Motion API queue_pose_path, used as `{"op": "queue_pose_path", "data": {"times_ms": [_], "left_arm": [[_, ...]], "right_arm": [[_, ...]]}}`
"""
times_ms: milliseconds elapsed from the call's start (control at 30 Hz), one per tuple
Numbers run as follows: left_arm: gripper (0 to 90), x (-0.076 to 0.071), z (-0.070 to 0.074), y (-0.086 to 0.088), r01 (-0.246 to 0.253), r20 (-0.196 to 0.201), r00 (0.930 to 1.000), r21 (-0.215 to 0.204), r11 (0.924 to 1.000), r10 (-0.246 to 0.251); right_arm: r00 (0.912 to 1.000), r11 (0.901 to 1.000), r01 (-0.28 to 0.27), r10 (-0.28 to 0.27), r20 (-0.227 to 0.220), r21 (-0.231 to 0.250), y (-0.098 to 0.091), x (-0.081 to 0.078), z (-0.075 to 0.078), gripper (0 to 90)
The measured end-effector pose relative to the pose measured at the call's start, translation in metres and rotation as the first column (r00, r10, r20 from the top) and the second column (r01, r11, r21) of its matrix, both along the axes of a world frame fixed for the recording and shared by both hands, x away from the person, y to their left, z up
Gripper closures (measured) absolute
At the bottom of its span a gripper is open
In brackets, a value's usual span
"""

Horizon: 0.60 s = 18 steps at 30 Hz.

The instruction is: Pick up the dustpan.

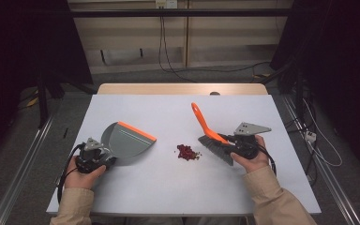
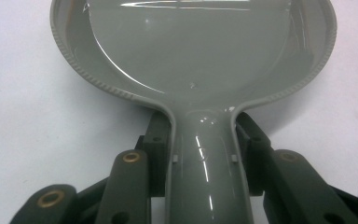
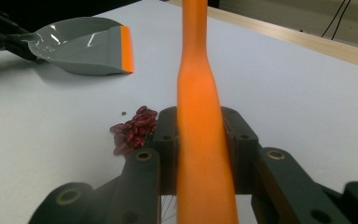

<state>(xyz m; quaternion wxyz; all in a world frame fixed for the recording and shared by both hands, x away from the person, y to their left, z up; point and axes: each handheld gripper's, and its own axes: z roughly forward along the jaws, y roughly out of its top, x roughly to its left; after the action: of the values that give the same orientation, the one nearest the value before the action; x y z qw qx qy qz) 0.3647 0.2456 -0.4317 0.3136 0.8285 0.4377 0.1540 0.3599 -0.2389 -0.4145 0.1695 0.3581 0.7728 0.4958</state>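
While I watch from the high view, my left gripper (image 1: 104, 157) sits at the near left of the white table (image 1: 136, 192), its jaws clamped on the grey handle of the dustpan (image 1: 126, 143). Through the left gripper view the pads press against both sides of that handle, and the pan's round bowl (image 2: 191, 46) lies flat on the table ahead of them. Its orange lip (image 1: 137, 131) faces right, toward the middle of the table.

My right gripper (image 1: 227, 143) is at the near right, closed tight on the hand brush (image 1: 209, 136) low on its orange handle; in the right gripper view the handle (image 3: 200, 116) rises straight up between the two jaws. From above, the handle slants up and away to the left, and the grey bristles (image 1: 214, 150) seem to rest on the table, though I cannot be sure they touch it.

Between the two tools lies a small heap of dark red beans (image 1: 186, 152), just left of the bristles and well apart from the pan's lip. A few stray crumbs (image 1: 198, 155) lie at the heap's right edge.
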Motion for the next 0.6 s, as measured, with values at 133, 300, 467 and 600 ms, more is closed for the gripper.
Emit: {"op": "queue_pose_path", "data": {"times_ms": [133,300,467,600], "left_arm": [[63.7,-0.004,0.004,0.002,0.025,0.010,0.9996,-0.006,0.9997,-0.025],[63.7,-0.011,0.014,0.004,0.069,0.012,0.9975,-0.032,0.9971,-0.069],[63.6,-0.018,0.021,0.000,0.137,0.016,0.9905,-0.036,0.9899,-0.136],[63.6,-0.022,0.023,-0.004,0.176,0.023,0.9844,-0.047,0.9833,-0.175]], "right_arm": [[1.0000,1.0000,0.000,0.000,-0.006,0.000,0.001,0.001,-0.001,71.0],[0.9999,1.0000,0.005,-0.005,-0.009,0.003,0.000,0.001,-0.001,71.0],[0.9997,0.9998,0.018,-0.018,-0.014,0.005,0.001,0.002,-0.002,71.1],[0.9985,0.9985,0.055,-0.055,-0.006,0.001,0.001,0.003,-0.001,71.0]]}}
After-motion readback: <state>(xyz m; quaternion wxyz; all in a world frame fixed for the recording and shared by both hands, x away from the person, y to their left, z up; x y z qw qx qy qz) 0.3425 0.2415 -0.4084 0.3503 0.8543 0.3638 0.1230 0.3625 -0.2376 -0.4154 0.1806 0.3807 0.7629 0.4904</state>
